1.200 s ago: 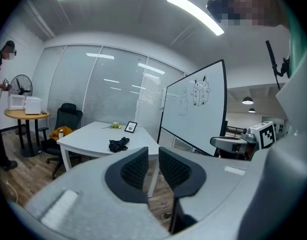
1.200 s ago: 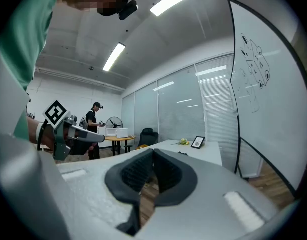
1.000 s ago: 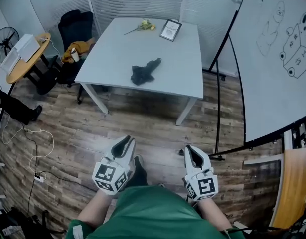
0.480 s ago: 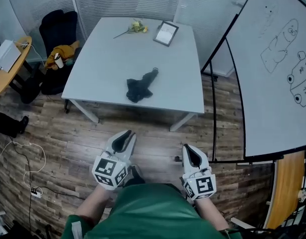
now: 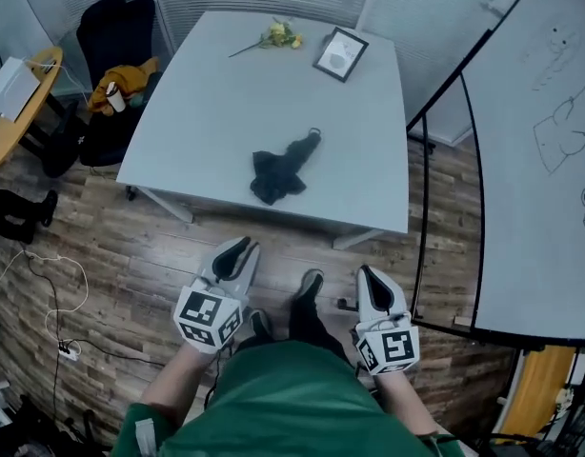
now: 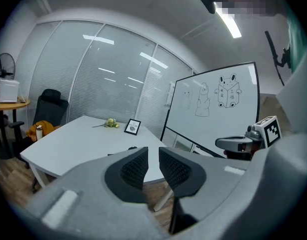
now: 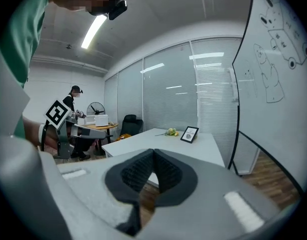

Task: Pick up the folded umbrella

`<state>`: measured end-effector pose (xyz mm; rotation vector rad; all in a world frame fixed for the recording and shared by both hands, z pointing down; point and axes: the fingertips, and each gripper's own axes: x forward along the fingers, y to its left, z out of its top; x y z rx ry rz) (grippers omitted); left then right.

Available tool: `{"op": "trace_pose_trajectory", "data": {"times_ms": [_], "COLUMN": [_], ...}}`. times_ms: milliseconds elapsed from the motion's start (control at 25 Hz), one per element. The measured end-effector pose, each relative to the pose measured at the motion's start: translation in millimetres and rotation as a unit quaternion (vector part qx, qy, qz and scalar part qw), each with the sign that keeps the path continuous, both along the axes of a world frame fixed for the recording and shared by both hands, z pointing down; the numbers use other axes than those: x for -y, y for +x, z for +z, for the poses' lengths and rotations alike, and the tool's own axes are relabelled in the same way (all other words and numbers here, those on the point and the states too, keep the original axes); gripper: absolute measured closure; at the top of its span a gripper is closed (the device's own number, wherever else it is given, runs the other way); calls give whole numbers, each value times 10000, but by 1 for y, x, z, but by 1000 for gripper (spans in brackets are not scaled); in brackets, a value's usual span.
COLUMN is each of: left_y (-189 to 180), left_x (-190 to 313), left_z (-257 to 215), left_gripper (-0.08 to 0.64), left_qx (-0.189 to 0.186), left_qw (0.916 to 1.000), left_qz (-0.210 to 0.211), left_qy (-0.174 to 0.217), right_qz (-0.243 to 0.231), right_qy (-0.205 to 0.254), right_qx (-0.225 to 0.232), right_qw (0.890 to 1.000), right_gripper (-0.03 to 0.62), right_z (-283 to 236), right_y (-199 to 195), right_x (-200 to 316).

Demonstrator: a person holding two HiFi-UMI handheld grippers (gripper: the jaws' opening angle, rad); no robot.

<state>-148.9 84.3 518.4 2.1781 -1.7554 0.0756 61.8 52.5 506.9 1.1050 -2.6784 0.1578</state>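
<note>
The black folded umbrella (image 5: 285,167) lies loosely bunched on the grey table (image 5: 197,112).

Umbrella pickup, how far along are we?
Nothing is done yet: the umbrella lies on the table, untouched. In hand: the left gripper and right gripper are both shut and empty, held over the floor short of the table. Left: reach the umbrella, open, grip it and lift.

No legible text or numbers anywhere. Whiteboard (image 5: 545,208) at 3 o'clock: cartoon sketches, the scribbles on them too small to read. Framed card (image 5: 340,53) at 12 o'clock on table (image 5: 197,112): print unreadable. Marker cubes (image 5: 207,317) on left gripper (image 5: 241,248) and right gripper (image 5: 367,274): black-white square codes only.
</note>
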Motion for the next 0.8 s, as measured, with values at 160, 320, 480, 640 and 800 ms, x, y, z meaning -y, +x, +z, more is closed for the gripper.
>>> {"op": "trace_pose_trajectory", "data": {"times_ms": [160,320,480,640,800], "left_y": [-4,-4,-5,-1,7], "left_x": [34,77,124,157,182], "left_z": [9,6,1,10,29], "left_gripper": [483,481,480,414,360], "left_qx": [161,408,640,946,1136], "left_qw": [9995,9975,9945,9904,9872], "left_qz": [-208,-512,-771,-837,-628], "left_qy": [-200,-257,-302,-556,-924], "right_qz": [-275,-606,-775,-835,-788], "right_qy": [-114,-128,-129,-146,-167], "right_qx": [221,352,438,498,553], "right_qw": [9993,9975,9959,9952,9952], "right_gripper": [589,589,589,589,589], "right_z": [9,5,3,4,7], "right_y": [-16,-23,-19,-9,2], "right_x": [57,114,169,202,220]}}
